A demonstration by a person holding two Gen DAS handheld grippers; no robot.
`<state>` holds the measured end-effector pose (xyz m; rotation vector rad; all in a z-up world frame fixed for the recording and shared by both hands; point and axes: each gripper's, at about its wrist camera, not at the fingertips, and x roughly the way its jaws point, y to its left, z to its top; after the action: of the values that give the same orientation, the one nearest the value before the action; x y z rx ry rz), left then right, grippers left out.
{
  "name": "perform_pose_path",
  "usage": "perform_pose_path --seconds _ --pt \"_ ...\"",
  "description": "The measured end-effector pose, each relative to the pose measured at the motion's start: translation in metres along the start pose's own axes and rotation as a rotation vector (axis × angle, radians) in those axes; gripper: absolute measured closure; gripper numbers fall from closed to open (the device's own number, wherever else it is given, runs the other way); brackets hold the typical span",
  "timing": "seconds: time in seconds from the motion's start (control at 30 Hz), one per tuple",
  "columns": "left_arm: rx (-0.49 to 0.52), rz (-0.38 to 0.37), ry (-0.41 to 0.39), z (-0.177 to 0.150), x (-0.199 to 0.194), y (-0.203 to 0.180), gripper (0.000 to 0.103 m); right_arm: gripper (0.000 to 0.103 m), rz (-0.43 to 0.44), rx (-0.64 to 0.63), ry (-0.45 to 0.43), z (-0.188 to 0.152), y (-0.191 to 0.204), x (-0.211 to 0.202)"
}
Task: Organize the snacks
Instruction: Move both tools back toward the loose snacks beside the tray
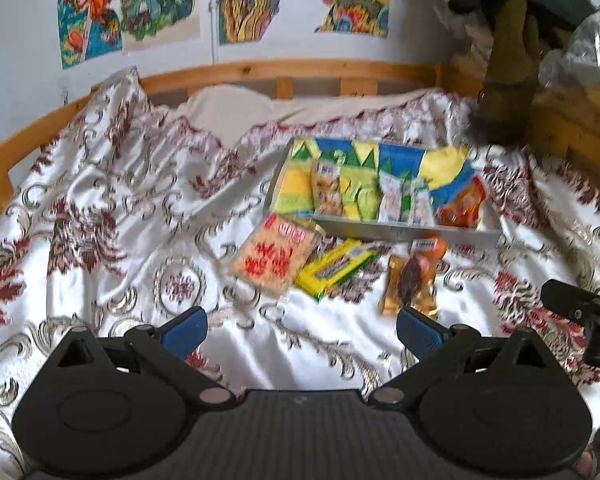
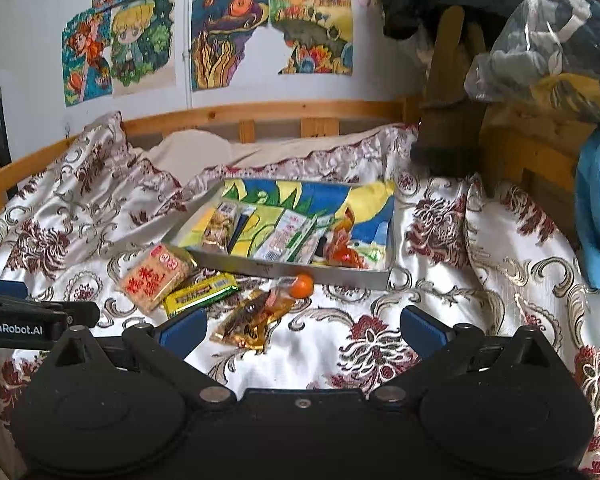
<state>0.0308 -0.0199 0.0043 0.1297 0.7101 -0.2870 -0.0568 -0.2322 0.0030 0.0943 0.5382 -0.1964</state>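
Basically both claws hung low over the bed, released and holding nothing. Left claw (image 1: pixel 302 330) sat at the bottom centre of its view, blue fingers (image 1: pixel 184 330) spread wide, pointed toward the snacks at mid-frame. Right claw (image 2: pixel 302 330) posed the same in its own view, blue pads apart, bare bedspread (image 2: pixel 340 344) between them. Part of the right claw's black body showed at the right edge of the left view; the left claw's body, marked GenRobot.AI, showed at the left edge of the right view, so the two sat side by side.

Snack tray (image 2: pixel 386 276), a shallow box with a colourful painted liner, lay mid-frame on the bedspread with several packets already in it: a yellow-brown one, white-green ones, an orange-red one at its right end. Three snacks lay loose on the bedspread just in front of the tray: rice cracker pack (image 2: pixel 154 278) with red characters at the left, green-yellow bar (image 2: pixel 200 294) touching it, clear golden packet (image 2: pixel 256 316) with dark contents and an orange end, nearest the right claw. Drawings (image 2: pixel 140 48) hung on the wall at the top of the frame, above the wooden bed rail (image 2: pixel 260 114).
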Motion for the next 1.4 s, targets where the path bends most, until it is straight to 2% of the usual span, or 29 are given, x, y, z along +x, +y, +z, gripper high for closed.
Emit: perform_pose_path --seconds 0.2,0.5,0.8,1.0,1.2,1.4 --pt "-0.032 -0.023 0.103 -0.003 0.013 0.005 0.0 0.001 -0.001 -0.026 0.035 -0.002 0.005 0.007" --pt "-0.037 -0.006 0.184 0.0 0.021 0.006 0.0 0.001 -0.008 -0.036 0.078 -0.004 0.006 0.015" --pt "-0.031 -0.045 0.366 0.011 0.052 0.021 0.0 0.001 0.0 -0.071 0.116 -0.004 0.011 0.027" --pt "-0.005 -0.03 0.383 0.026 0.073 0.035 0.0 0.001 0.011 -0.122 0.131 -0.001 0.019 0.041" --pt "-0.022 -0.007 0.39 0.043 0.106 0.056 0.0 0.001 0.055 -0.175 0.13 0.003 0.027 0.064" --pt "-0.039 -0.008 0.386 0.053 0.142 0.068 0.0 0.001 0.122 -0.113 0.145 0.006 0.025 0.096"
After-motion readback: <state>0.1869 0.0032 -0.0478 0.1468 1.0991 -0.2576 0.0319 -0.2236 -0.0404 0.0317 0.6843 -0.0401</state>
